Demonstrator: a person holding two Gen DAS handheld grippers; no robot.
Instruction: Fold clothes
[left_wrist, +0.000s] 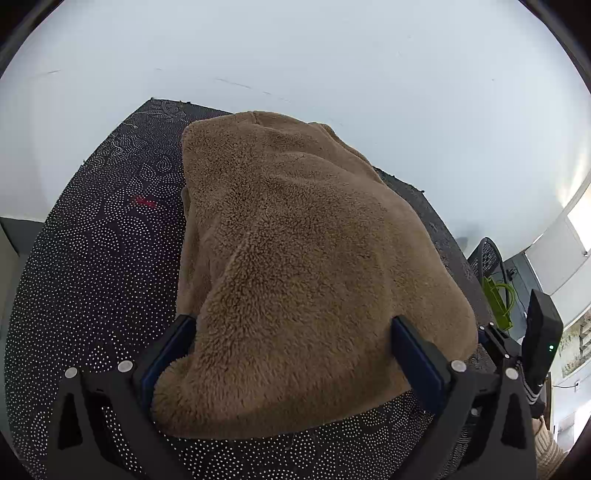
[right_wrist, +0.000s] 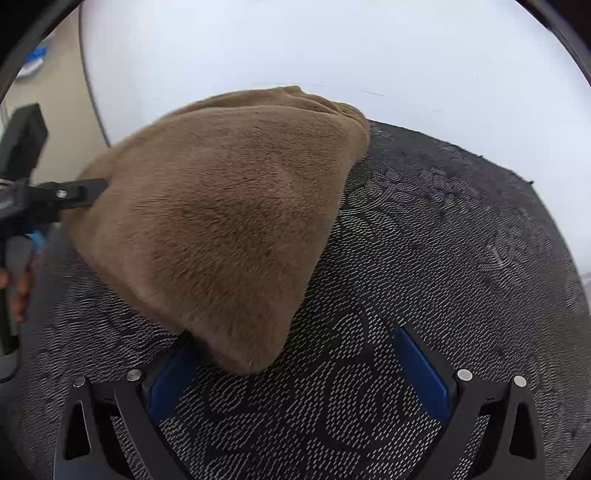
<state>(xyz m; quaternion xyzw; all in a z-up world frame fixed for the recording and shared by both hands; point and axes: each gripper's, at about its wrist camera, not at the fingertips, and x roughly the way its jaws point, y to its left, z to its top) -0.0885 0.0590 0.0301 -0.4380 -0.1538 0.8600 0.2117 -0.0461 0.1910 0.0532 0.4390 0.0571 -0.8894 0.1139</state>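
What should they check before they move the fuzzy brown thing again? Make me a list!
1. Left hand-held gripper open: ok, its jaws stand wide apart with the brown fleece garment lying between them.
2. Right hand-held gripper open: ok, jaws apart, with a fleece corner lying over its left finger.
3. Fleece gripped firmly: not ok, neither gripper is closed on it.
4. Garment fully on the dotted black table cover: cannot tell, since its far edge is hidden.
5. Bare cover beside the garment to fold onto: ok, on both sides.
6. Fold neat: cannot tell; the fleece looks bunched and the right view is blurred.
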